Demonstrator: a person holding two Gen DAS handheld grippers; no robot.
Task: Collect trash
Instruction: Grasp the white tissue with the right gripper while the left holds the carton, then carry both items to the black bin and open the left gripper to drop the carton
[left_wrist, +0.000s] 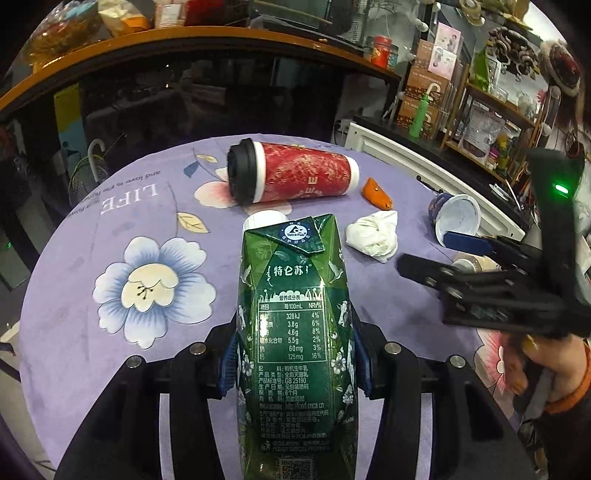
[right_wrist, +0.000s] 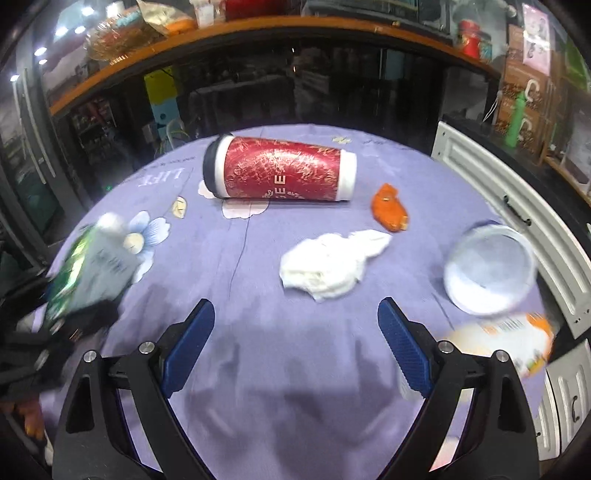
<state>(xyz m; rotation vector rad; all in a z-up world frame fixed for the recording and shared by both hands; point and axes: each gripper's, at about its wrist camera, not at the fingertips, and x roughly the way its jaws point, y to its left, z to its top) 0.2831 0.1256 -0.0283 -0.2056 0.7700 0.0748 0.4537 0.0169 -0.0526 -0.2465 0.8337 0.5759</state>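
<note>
My left gripper (left_wrist: 295, 363) is shut on a green milk carton (left_wrist: 295, 332) and holds it above the purple flowered tablecloth (left_wrist: 110, 350); the carton shows blurred in the right wrist view (right_wrist: 92, 269). My right gripper (right_wrist: 295, 332) is open and empty, just short of a crumpled white tissue (right_wrist: 328, 266), also seen in the left wrist view (left_wrist: 375, 234). A red coffee cup (left_wrist: 291, 173) (right_wrist: 280, 170) lies on its side at the back. An orange peel (right_wrist: 389, 208) (left_wrist: 376, 194), an empty white tub (right_wrist: 487, 269) (left_wrist: 456, 218) and a white-orange wrapper (right_wrist: 509, 336) lie at the right.
A white panelled cabinet (right_wrist: 517, 206) runs along the table's right edge. A dark glass counter with a wooden top (left_wrist: 184, 40) stands behind the table. Shelves with boxes and bottles (left_wrist: 480, 110) stand at the back right.
</note>
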